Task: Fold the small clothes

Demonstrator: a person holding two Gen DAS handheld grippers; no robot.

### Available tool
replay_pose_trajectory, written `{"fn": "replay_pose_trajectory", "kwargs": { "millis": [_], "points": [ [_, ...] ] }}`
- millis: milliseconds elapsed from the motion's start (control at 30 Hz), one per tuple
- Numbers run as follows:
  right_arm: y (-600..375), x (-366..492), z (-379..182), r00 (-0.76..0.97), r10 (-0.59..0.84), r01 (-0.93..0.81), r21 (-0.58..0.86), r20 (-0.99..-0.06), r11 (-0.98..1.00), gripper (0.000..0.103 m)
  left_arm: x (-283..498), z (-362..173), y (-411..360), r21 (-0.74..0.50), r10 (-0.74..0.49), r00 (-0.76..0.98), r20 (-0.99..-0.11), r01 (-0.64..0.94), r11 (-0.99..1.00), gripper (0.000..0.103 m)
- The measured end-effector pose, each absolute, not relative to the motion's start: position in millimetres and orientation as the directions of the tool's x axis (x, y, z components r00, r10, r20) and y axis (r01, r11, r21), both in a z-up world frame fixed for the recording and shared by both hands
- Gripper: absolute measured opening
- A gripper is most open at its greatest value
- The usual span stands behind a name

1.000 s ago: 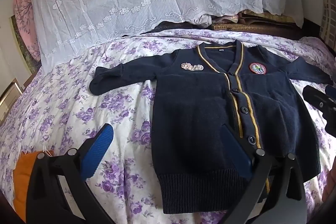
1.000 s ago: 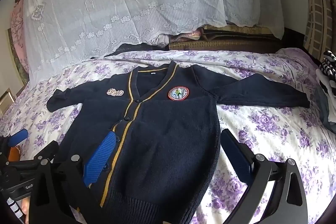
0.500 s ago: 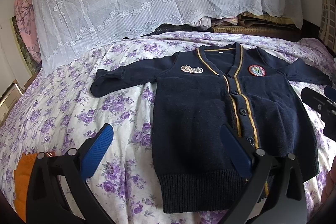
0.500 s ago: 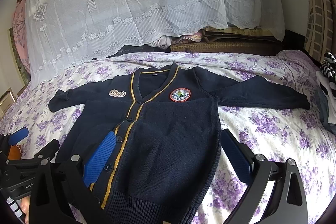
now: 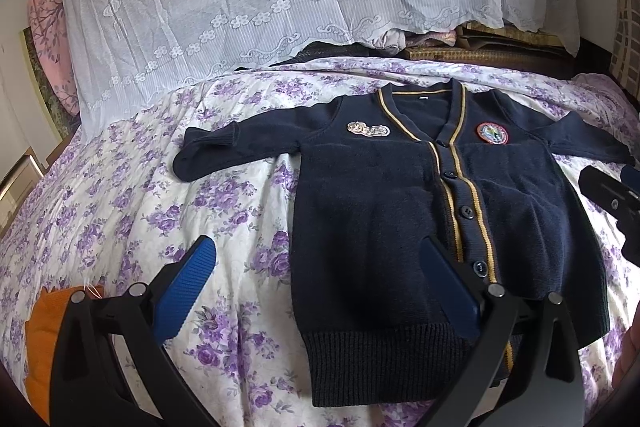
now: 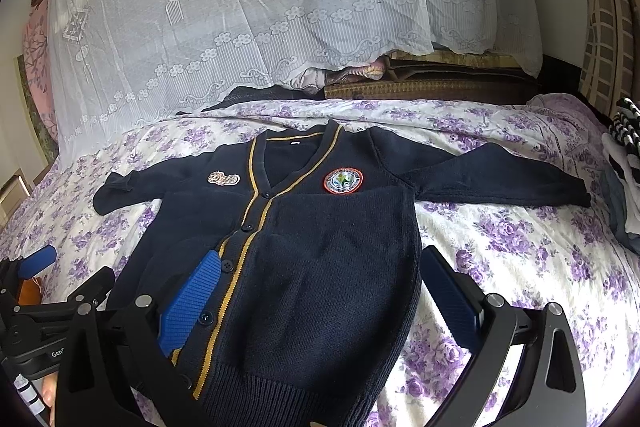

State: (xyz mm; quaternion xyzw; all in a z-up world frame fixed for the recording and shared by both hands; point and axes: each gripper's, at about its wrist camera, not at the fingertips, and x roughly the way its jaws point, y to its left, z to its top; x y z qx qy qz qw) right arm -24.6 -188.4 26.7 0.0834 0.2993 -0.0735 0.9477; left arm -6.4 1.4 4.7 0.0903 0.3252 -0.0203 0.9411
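- Blue-padded fingers of the left tool (image 5: pixel 316 283) stand wide apart with nothing between them; one finger hangs over the bedspread, the other over the lower front of the cardigan.
- Similarly, the right tool (image 6: pixel 320 291) is spread wide and holds nothing, its left finger above the button band and its right finger above the bedspread just past the garment's side edge.
- An orange cloth (image 5: pixel 44 331) lies at the near left corner of the left wrist view, beside the left tool.
- Flat on the bed, front up and buttoned, lies the navy cardigan (image 5: pixel 372 227), ribbed hem nearest, yellow-trimmed V-neck farthest, both sleeves stretched out sideways.
- A pale patch (image 5: pixel 368 129) sits on one side of the chest and a round red-rimmed badge (image 6: pixel 343 181) on the other.
- The purple-flowered bedspread (image 6: pixel 520 235) covers the bed under it all.
- Striped black-and-white fabric (image 6: pixel 626 127) rests at the bed's right edge.
- Farthest back, a white lace cover (image 6: pixel 260 7) drapes over a pile.
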Motion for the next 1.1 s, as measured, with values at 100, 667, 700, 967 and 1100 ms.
{"fn": "replay_pose_trajectory", "kwargs": {
  "millis": [100,667,700,967,1100],
  "points": [
    [-188.8,-24.3,26.6,0.810,-0.089,0.189,0.114,-0.580,0.975,0.100,-6.6,4.4,1.3,0.159,0.021,0.788,-0.615,0.098,0.982,0.099],
    [-189.3,-24.4,25.4,0.810,-0.088,0.188,0.115,-0.580,0.975,0.100,-6.0,3.8,2.4,0.158,0.021,0.787,-0.616,0.097,0.983,0.099],
    [-189.3,-24.4,25.3,0.810,-0.088,0.188,0.115,-0.580,0.975,0.100,-6.0,4.2,2.2,0.157,0.021,0.787,-0.616,0.097,0.983,0.099],
    [-189.3,-24.5,24.4,0.809,-0.087,0.188,0.116,-0.581,0.975,0.100,-5.9,4.1,2.3,0.157,0.021,0.788,-0.616,0.097,0.983,0.099],
    [-189.6,-24.2,24.1,0.809,-0.087,0.189,0.116,-0.581,0.975,0.100,-5.6,4.0,2.4,0.157,0.020,0.786,-0.618,0.098,0.983,0.099]
  ]
}}
